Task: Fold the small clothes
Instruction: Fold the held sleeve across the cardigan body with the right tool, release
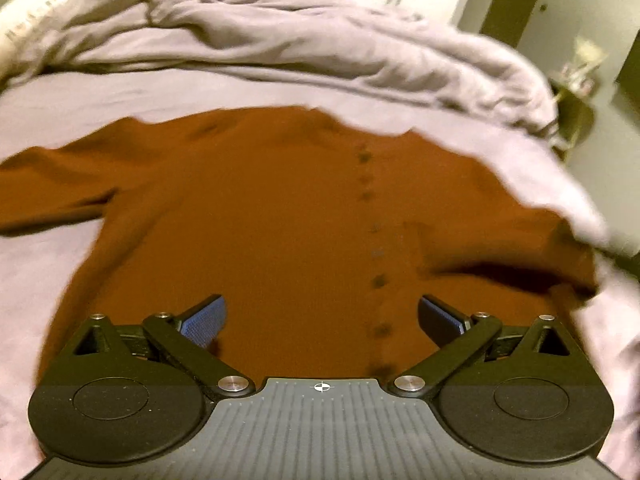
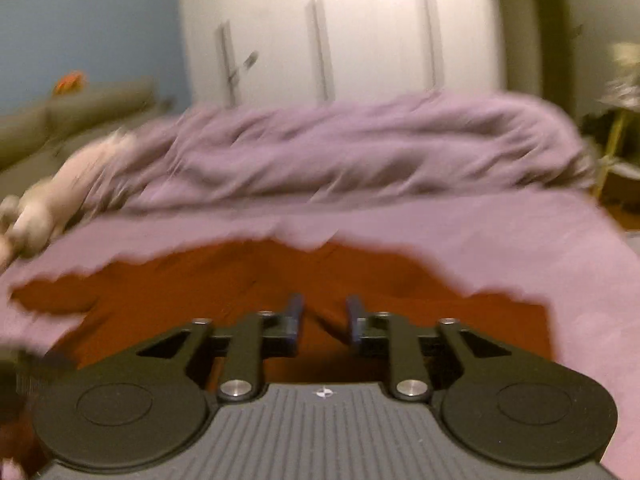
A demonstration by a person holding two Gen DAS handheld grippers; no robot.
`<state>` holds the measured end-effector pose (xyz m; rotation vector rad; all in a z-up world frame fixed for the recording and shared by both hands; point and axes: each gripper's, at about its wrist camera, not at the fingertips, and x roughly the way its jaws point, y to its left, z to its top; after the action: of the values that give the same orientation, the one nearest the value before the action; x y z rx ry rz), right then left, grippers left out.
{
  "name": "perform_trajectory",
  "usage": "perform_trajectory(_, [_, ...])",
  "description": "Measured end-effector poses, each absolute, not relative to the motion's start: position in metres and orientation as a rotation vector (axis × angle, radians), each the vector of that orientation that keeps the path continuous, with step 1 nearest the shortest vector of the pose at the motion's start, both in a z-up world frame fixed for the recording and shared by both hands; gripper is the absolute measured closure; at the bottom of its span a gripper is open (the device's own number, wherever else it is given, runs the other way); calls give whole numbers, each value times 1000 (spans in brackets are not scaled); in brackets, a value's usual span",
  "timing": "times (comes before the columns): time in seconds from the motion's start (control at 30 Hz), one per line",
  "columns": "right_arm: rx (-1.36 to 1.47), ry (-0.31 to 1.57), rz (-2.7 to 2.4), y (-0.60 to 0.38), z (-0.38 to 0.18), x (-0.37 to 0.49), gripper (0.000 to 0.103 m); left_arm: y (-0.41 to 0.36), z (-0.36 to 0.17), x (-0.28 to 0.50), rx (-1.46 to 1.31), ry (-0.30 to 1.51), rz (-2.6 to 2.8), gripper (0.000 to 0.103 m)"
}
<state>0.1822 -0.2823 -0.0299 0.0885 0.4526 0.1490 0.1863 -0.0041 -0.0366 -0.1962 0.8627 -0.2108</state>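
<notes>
From the left wrist camera, a rust-brown cardigan [image 1: 260,208] lies spread flat on a bed covered with a lilac sheet [image 1: 120,92]. One sleeve [image 1: 52,188] stretches out to the left of the cardigan's body, and a row of dark buttons [image 1: 374,232] runs down its front. On the cardigan's right side the cloth is folded over, casting a dark shadow. A rumpled lilac duvet [image 1: 280,28] is heaped beyond the cardigan. The left tool [image 1: 322,318] hangs over the cardigan's lower part, its jaws wide apart with nothing between them.

The right wrist camera is blurred. The cardigan [image 2: 200,280] lies on the sheet [image 2: 520,240], with the duvet [image 2: 340,148] beyond it and white wardrobe doors [image 2: 360,40] behind. The right tool [image 2: 322,320] is above the cardigan, its jaws a little apart and holding nothing.
</notes>
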Motion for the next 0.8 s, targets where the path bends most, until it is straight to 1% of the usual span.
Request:
perform_trajectory(0.1, [208, 501, 141, -283, -52, 180, 68, -17, -33, 207, -265, 883, -308, 0])
perform_trajectory(0.17, [329, 534, 104, -293, -65, 176, 66, -35, -37, 223, -264, 905, -353, 0])
perform_trajectory(0.33, [527, 580, 33, -329, -103, 155, 66, -74, -61, 263, -335, 976, -437, 0])
perform_trajectory(0.4, [574, 581, 28, -334, -116, 148, 66, -79, -76, 277, -402, 1038, -419, 1])
perform_trajectory(0.47, [612, 572, 40, -341, -121, 140, 66, -79, -91, 287, -458, 1084, -395, 5])
perform_trajectory(0.6, [634, 555, 56, -345, -132, 137, 66, -78, -96, 298, -537, 1094, -392, 6])
perform_trajectory(0.63, [637, 551, 57, -344, -134, 137, 66, -79, -95, 299, -558, 1099, -402, 19])
perform_trajectory(0.67, [636, 545, 56, -343, -136, 137, 65, -81, -95, 302, -582, 1114, -416, 44])
perform_trajectory(0.7, [633, 541, 53, -342, -135, 135, 65, -84, -97, 306, -601, 1140, -426, 51])
perform_trajectory(0.8, [615, 535, 45, -339, -133, 133, 64, -90, -108, 315, -627, 1181, -417, 50])
